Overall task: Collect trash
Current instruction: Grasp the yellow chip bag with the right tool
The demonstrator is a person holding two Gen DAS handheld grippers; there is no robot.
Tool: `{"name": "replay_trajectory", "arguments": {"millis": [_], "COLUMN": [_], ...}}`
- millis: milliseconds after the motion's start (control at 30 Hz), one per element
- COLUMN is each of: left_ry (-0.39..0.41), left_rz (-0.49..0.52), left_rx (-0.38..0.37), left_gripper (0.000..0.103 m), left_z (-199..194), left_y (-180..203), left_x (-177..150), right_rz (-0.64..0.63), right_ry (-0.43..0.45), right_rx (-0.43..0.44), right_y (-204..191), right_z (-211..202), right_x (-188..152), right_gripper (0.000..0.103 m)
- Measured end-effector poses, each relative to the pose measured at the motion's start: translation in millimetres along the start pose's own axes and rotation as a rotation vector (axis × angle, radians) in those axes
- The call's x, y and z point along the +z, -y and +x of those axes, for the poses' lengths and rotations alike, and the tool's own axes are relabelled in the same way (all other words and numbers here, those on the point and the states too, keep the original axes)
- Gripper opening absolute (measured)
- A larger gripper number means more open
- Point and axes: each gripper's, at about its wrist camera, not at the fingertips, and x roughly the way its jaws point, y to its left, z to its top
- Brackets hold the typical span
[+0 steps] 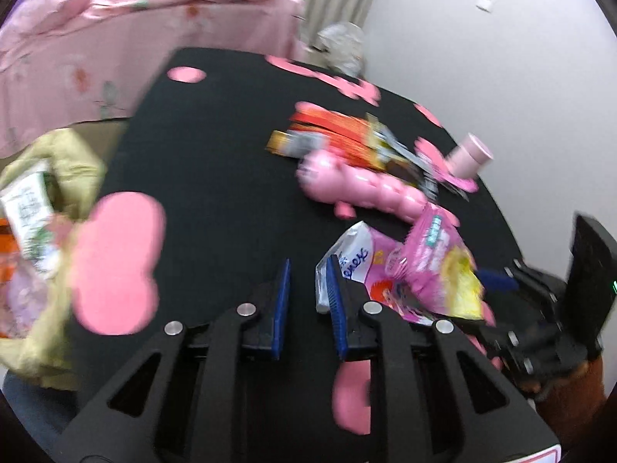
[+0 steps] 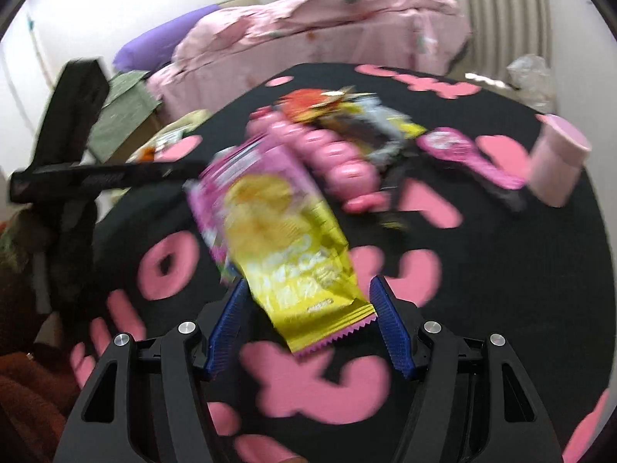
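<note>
My left gripper (image 1: 308,270) hovers over the black cloth with pink shapes (image 1: 216,154); its jaws stand a narrow gap apart with nothing between them. A white tissue packet (image 1: 354,254) lies just right of its right finger. Beside the packet is a pink and yellow chip bag (image 1: 435,270). In the right wrist view that chip bag (image 2: 285,239) lies flat on the cloth between the wide-apart fingers of my right gripper (image 2: 308,284), and the pads do not touch it. Orange and yellow wrappers (image 1: 339,131) are piled farther back.
A pink caterpillar toy (image 2: 320,150) lies behind the chip bag, with a pink hairbrush (image 2: 462,150) and a pink cup (image 2: 559,158) to the right. A yellow-green bag (image 1: 65,162) holding a carton hangs off the table's left edge. A bed with a pink cover (image 2: 308,23) stands behind.
</note>
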Motion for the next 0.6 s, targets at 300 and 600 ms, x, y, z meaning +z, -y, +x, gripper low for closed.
{"name": "replay_trajectory", "arguments": {"millis": [300,600], "left_ry": [0.064,0.054], "left_rz": [-0.092,-0.072], "left_rx": [0.038,-0.129], "left_gripper": [0.019,0.037], "left_z": [-27,-37], "left_y": [-42,-27], "left_x": [-1,-17], "right_rz": [-0.118,-0.066], "right_ry": [-0.042,0.131], "right_rx": [-0.101,-0.057], "right_y": [-42,-30], "right_z": [3,-39], "right_x": [-10,14], "right_gripper": [0.062,0.062]}}
